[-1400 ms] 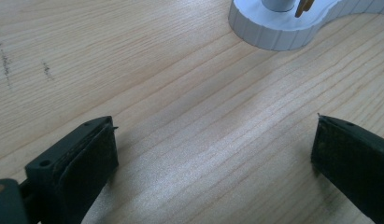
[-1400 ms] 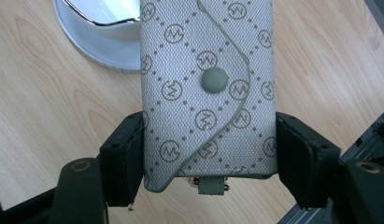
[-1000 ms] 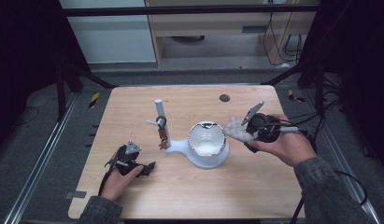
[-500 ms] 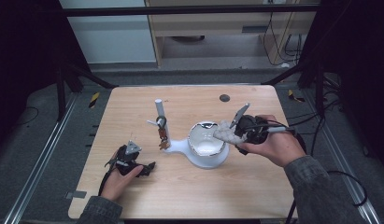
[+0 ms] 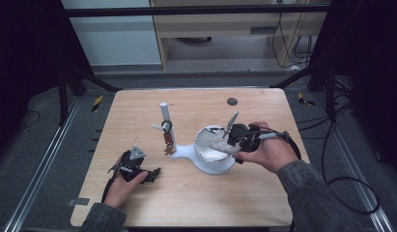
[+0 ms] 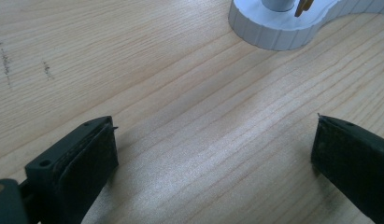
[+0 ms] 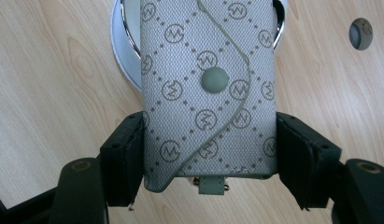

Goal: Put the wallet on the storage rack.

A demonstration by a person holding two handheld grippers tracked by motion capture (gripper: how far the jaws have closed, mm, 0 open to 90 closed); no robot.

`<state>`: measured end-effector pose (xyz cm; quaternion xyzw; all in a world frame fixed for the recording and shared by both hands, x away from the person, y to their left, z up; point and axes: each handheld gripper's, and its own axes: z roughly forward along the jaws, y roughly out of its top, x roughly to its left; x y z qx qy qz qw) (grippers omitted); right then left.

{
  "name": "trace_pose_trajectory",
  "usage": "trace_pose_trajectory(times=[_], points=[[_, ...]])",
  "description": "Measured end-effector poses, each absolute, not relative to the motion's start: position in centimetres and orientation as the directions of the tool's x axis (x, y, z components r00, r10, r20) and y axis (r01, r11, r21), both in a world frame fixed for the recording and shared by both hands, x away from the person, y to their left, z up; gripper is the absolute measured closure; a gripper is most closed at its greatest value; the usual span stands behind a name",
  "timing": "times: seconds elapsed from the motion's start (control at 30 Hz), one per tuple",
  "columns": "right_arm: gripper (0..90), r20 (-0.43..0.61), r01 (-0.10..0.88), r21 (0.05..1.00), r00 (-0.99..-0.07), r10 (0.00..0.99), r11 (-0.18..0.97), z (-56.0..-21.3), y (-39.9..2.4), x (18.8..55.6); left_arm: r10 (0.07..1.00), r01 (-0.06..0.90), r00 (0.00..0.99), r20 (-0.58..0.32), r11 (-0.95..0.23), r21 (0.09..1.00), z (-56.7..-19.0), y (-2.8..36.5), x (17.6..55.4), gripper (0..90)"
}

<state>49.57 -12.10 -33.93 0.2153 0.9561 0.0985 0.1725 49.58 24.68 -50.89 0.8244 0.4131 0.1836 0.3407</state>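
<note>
Clamping a grey pouch [image 7: 209,93] by its sides, the right tongs [image 5: 228,142] hold it over the white bowl [image 5: 205,153] on the worktop [image 5: 196,193]. Left tongs [image 5: 150,172] rest released near the stand [image 5: 165,123], nothing between them.

— What did the left gripper [image 5: 155,171] look like?
— Black, with a grey three-cornered plate on top.
— And the right gripper [image 7: 209,154]?
— Black blocky jaws with small screw holes; a dark cable trailed off. Both sleeves were grey.
</note>
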Motion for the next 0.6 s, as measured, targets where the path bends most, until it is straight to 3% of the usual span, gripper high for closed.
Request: trace_pose_trajectory(times=[0.6], points=[[31.0, -0.274, 0.378, 0.227, -0.859, 0.432, 0.897, -35.4, -10.0, 49.9, 0.806, 0.555, 0.592, 0.022, -0.427, 0.713, -50.9, 24.7, 49.6, 0.0]])
